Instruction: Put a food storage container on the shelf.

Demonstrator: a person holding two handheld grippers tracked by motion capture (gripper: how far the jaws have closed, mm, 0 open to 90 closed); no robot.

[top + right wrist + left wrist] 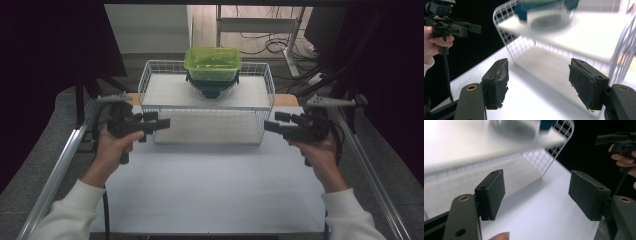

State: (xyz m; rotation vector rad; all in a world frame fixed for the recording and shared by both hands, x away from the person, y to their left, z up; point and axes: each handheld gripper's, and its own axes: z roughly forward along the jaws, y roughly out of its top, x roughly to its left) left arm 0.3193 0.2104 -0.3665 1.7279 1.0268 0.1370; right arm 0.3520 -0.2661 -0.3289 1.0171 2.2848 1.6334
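Wire rack (207, 102) taken as landmark. Green container (212, 62) stacked on bowls on rack's top shelf, back centre. Left gripper (159, 122) and right gripper (272, 126) held flanking rack's front, jaws apart, nothing between; likely staged for two-sided approach.

One camera sits high and looks down at the whole worktop (210, 190). Two ride close on the claws. All see the wire rack (206, 100).

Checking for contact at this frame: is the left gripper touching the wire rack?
Apart. In the high view the left gripper sits beside the wire rack, a gap between them.
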